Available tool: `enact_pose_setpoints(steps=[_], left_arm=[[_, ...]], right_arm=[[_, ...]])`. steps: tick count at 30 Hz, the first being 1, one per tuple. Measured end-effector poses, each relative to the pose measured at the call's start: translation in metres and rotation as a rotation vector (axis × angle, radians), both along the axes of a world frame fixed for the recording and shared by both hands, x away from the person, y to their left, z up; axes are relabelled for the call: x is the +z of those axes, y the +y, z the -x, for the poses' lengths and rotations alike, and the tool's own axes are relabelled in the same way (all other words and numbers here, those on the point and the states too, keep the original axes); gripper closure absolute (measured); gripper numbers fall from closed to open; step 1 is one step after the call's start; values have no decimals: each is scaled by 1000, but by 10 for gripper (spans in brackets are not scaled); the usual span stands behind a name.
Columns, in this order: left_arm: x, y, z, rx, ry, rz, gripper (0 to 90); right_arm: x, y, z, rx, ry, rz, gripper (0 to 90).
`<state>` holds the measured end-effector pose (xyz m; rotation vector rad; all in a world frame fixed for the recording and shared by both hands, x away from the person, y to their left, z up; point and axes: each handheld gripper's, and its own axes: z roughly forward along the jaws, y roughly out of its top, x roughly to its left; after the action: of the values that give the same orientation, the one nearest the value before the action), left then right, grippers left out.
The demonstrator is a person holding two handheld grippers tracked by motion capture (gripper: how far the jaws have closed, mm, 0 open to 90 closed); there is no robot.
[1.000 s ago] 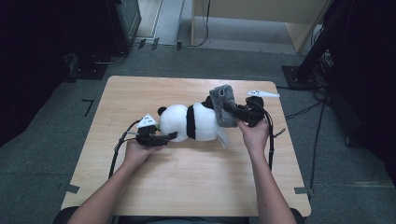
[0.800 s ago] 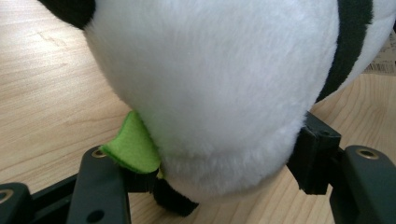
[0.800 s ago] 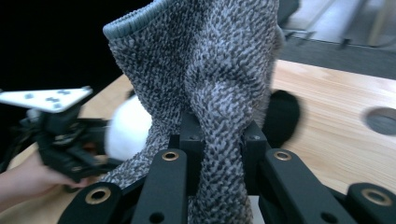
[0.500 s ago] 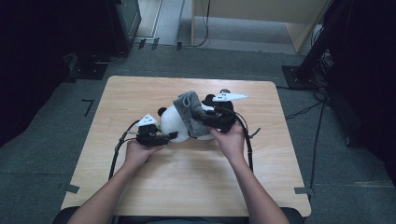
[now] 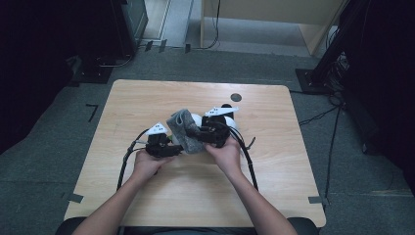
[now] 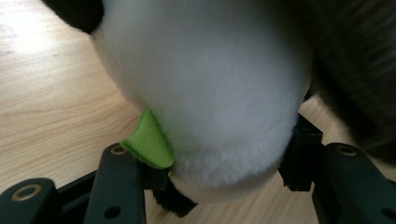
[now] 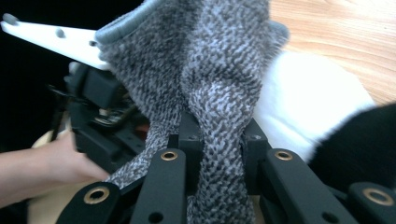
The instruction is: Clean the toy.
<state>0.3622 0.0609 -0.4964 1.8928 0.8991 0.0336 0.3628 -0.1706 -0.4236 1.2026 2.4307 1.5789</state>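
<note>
The right gripper (image 5: 198, 133) clamped a grey knitted cloth (image 5: 183, 128), draped over the black-and-white plush panda (image 6: 205, 93) at the table's (image 5: 293, 161) middle. The left gripper (image 5: 172, 150), jaws just closing, squeezed the toy's white end. Covering looked partly done.

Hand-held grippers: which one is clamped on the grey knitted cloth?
The right hand-held gripper; its jaws pinch the grey knitted cloth. The left hand-held gripper straddles the white plush toy.

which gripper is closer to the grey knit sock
Right. The right gripper is clamped on the grey knit sock; the left gripper sits beside it, around the plush panda's head.
</note>
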Motion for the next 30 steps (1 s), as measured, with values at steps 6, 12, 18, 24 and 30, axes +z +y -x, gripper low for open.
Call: enact_pose_setpoints(steps=[6,12,18,24,30], left_arm=[[-2,2,-4,12,25,6,454],[-2,2,-7,16,36,-7,454],[-1,4,-10,13,50,-14,454],[0,5,-12,4,58,-20,455],[1,5,-14,-1,59,-20,454]], right_arm=[[-8,0,-4,-20,-22,28,761],[-7,-4,-5,-32,-38,69,756],[-4,-19,-8,-69,-33,82,760],[2,-31,-9,-92,-40,97,769],[9,-46,-10,-118,-45,96,772]])
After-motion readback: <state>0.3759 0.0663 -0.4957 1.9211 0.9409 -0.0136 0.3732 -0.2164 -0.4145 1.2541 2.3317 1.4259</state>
